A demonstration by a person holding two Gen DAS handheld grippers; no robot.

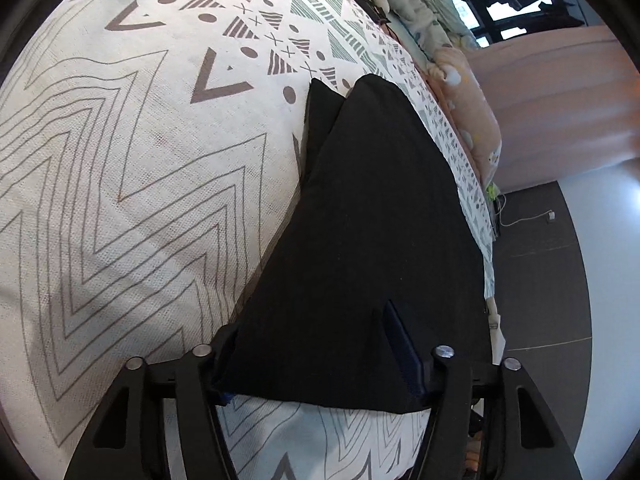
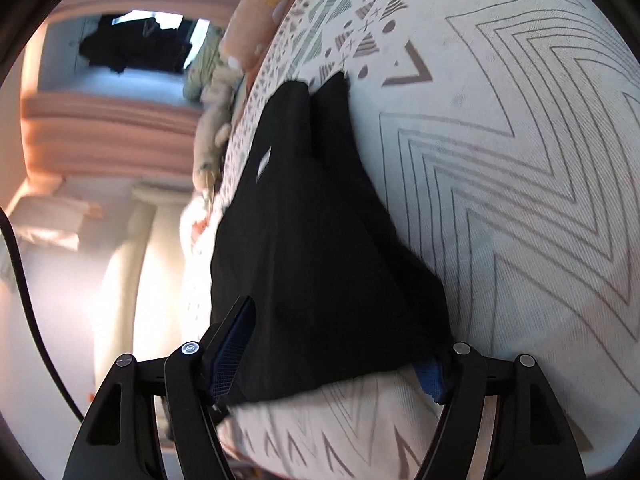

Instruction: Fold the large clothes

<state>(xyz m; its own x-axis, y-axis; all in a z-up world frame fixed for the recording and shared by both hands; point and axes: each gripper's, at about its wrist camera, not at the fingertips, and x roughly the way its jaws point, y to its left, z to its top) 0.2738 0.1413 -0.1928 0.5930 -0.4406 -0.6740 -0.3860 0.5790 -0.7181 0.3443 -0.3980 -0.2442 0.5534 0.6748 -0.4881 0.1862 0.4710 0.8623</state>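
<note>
The left gripper (image 1: 320, 376) stands with its jaws wide apart, the near edge of the black fabric garment (image 1: 360, 240) lying between its blue-padded fingers (image 1: 404, 352) without being pinched. The right gripper (image 2: 332, 360) is likewise spread, straddling the same garment's corner. Ahead of both tongs the dark cloth stretches away over the cream bedspread with grey chevron and triangle print (image 1: 120, 160), peach and pale green bedding (image 1: 472, 112) bunched beyond it.

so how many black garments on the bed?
1. The garment lies along the bed edge, its near end between the wide-open fingers of both grippers, left and right. More may lie out of view.
</note>
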